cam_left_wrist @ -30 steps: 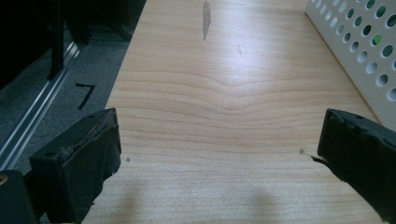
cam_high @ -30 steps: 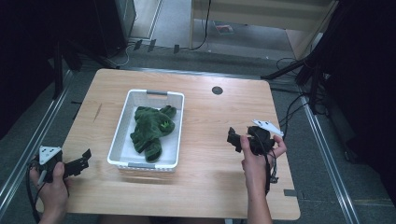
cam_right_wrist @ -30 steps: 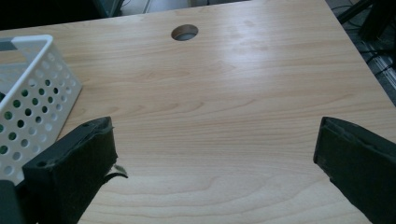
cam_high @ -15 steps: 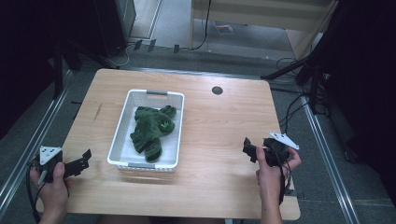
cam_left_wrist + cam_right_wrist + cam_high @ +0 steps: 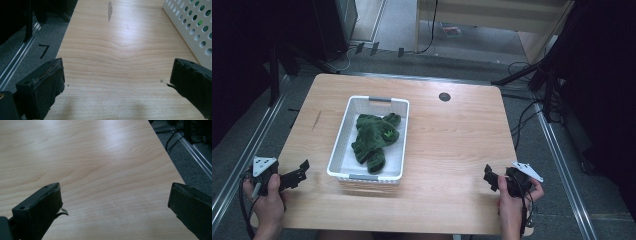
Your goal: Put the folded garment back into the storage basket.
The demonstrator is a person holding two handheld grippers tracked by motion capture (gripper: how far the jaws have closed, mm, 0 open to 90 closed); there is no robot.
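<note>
A white perforated basket [image 5: 343, 131] stands left of the table's middle, with a crumpled dark green garment [image 5: 374, 137] lying inside it. My left gripper [image 5: 301, 170] rests low over the table's front left corner, open and empty, a short way left of the basket. In the left gripper view the left gripper [image 5: 117, 82] has its jaws wide apart over bare wood, and the basket wall [image 5: 195, 23] shows at the upper right. My right gripper [image 5: 488, 177] sits near the front right edge, open and empty. In the right gripper view the right gripper [image 5: 115, 205] spreads over bare wood.
The wooden table [image 5: 452, 140] has a round cable hole [image 5: 444, 96] at the back. A dark scratch [image 5: 109, 7] marks the wood left of the basket. Metal rails [image 5: 247, 150] run on the floor along both sides, and cables [image 5: 527, 115] lie to the right.
My right gripper has pulled back from the table's middle right toward the front right edge. The left gripper, basket and garment have stayed in place.
</note>
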